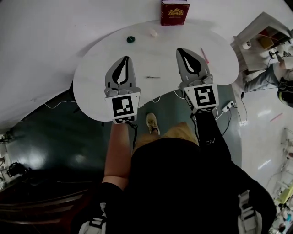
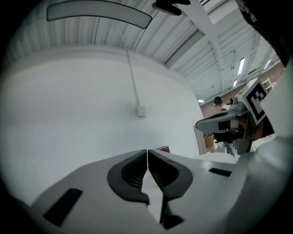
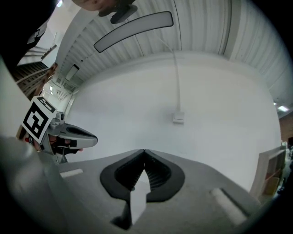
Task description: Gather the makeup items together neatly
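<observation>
Pretty plain room tbh. In the head view a big white wall [image 1: 55, 32] fills everything from 9 to 12 o'clock, with a rounded white table [image 1: 155, 61] right by it. The dark floor [image 1: 50, 137] below is greenish and glossy, catching glare around 8 o'clock. Over at 3 o'clock there's pale flooring [image 1: 263, 141]. A white shelf unit [image 1: 265, 34] sits at 2 o'clock. The left gripper view shows a thin conduit [image 2: 132, 77] running down the wall to a small box [image 2: 141, 110]. Above that are a ribbed ceiling [image 2: 183, 41], a long light panel [image 2: 98, 13] at 12 o'clock, and strip lights [image 2: 241, 66] at 2 o'clock.

Red box [image 1: 174, 12], green item [image 1: 131, 39] at far edge, centre open
</observation>
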